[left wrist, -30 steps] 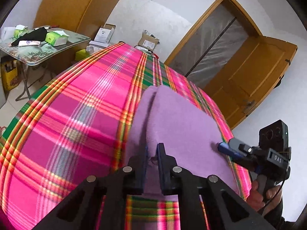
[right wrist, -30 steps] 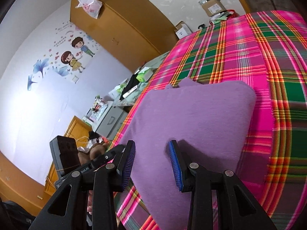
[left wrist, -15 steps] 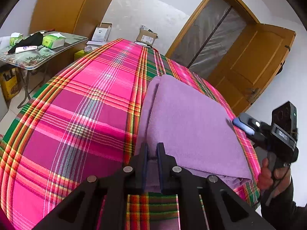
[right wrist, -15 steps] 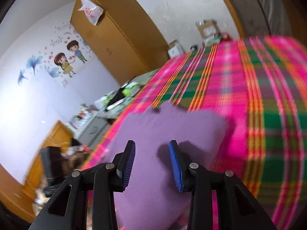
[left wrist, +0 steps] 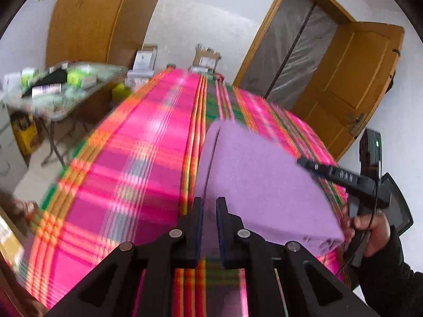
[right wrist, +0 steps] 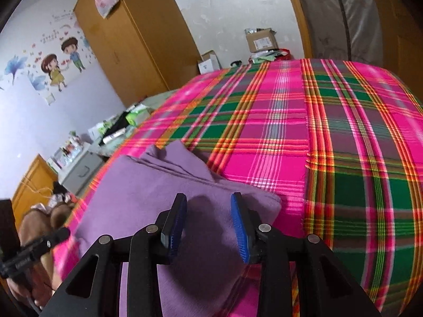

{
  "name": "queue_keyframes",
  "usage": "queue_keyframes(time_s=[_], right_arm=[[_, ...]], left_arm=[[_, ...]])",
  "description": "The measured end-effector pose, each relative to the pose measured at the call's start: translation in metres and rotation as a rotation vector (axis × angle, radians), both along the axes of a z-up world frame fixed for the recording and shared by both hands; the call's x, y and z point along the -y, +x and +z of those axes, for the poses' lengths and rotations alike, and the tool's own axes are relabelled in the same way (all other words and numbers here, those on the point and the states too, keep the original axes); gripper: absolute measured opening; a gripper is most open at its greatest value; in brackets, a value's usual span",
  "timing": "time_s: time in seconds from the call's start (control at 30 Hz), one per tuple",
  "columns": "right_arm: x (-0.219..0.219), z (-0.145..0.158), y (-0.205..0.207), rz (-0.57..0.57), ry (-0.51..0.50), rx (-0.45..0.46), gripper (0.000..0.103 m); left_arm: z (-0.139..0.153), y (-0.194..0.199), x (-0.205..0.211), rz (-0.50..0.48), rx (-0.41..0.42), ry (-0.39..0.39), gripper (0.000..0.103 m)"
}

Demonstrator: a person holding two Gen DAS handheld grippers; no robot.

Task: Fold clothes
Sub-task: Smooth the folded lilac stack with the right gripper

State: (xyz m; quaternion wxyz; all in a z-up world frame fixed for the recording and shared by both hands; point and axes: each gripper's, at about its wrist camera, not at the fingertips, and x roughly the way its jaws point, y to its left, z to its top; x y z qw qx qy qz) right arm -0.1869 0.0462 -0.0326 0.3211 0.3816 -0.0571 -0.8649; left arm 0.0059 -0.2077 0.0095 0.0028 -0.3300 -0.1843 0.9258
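A folded purple garment [left wrist: 264, 179] lies on the near right part of a bed covered by a pink, green and orange plaid sheet [left wrist: 132, 158]. My left gripper [left wrist: 209, 211] is shut on the garment's near left edge, and purple cloth shows in the narrow gap between its fingers. In the right wrist view my right gripper [right wrist: 208, 222] hangs over the garment [right wrist: 158, 198] near its corner. Its jaws are closing, and its blue pads [right wrist: 239, 224] stand apart from the cloth under them. Each gripper shows in the other's view: the right gripper [left wrist: 301, 161] and the left gripper [right wrist: 66, 232].
A cluttered side table [left wrist: 53, 89] stands left of the bed, with a wooden wardrobe [left wrist: 92, 18] behind it. Cardboard boxes [left wrist: 206, 58] sit past the bed's far end. An open wooden door [left wrist: 351, 84] is on the right. A person's hand [left wrist: 370, 227] holds the right gripper's handle.
My left gripper rose a little with the garment's edge in it. My right gripper swung toward the garment's corner and its jaws narrowed slightly.
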Motion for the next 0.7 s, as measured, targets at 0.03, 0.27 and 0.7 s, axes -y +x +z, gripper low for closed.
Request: queue_keyframes(time_s=[0.03, 0.27, 0.7], right_arm=[[-0.002, 0.003, 0.003, 0.000, -0.010, -0.007, 0.035], [-0.009, 0.012, 0.013, -0.017, -0.021, -0.031, 0.035], [0.002, -0.012, -0.013, -0.026, 0.009, 0.036, 0.035]], left_arm=[[0.009, -0.005, -0.003, -0.010, -0.022, -0.016, 0.011], [0.029, -0.076, -0.029, -0.076, -0.045, -0.085, 0.010], [-0.036, -0.151, -0.006, -0.047, 0.154, -0.011, 0.011]])
